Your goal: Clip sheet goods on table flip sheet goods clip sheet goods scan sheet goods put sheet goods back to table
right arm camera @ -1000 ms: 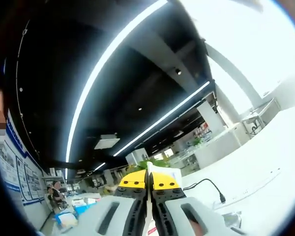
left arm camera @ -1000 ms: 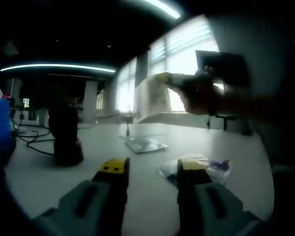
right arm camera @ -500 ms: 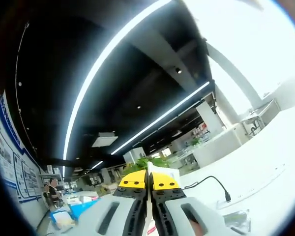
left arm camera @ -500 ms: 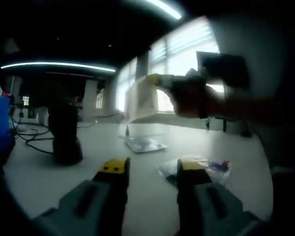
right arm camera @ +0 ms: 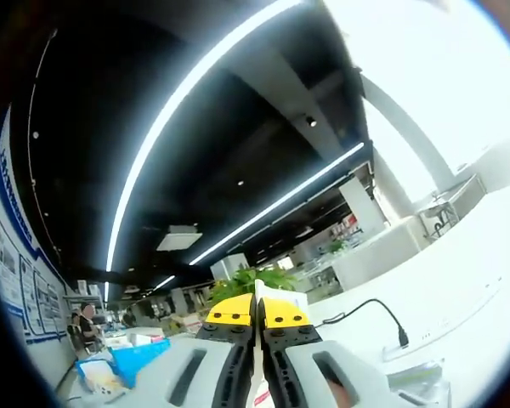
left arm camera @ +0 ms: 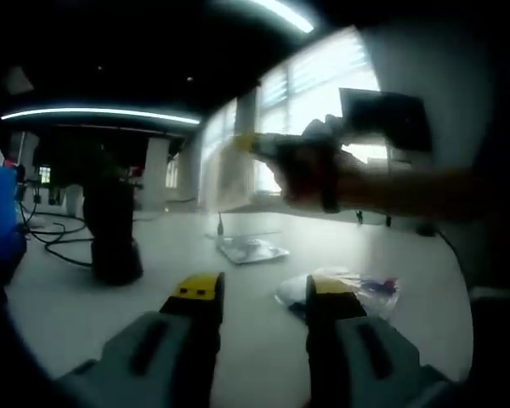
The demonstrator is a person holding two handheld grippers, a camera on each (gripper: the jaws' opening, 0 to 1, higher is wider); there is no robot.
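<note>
Left gripper view is showing the left tool [left arm camera: 262, 293] hovering low over the white tabletop [left arm camera: 85, 306], its two yellow-tipped jaws standing apart with nothing between them. Beyond the jaws, a clear bagged item [left arm camera: 357, 287] with blue and red contents is lying on the tabletop just past the right jaw tip. Farther back, a flat clear packet [left arm camera: 251, 250] is resting on the surface, and a dark cylindrical object [left arm camera: 112, 234] with trailing cables is standing to the left. Higher up, the right tool [left arm camera: 257, 144] is entering from the right, carried by a person's hand [left arm camera: 310, 170], and is holding the sheet goods [left arm camera: 221, 174] in the air above the tabletop, against the bright windows.

Right gripper view is showing the right tool [right arm camera: 257, 313] with its jaws pressed together, clamping the white sheet goods [right arm camera: 285, 297] between the tips. Ceiling light strips are running overhead.
</note>
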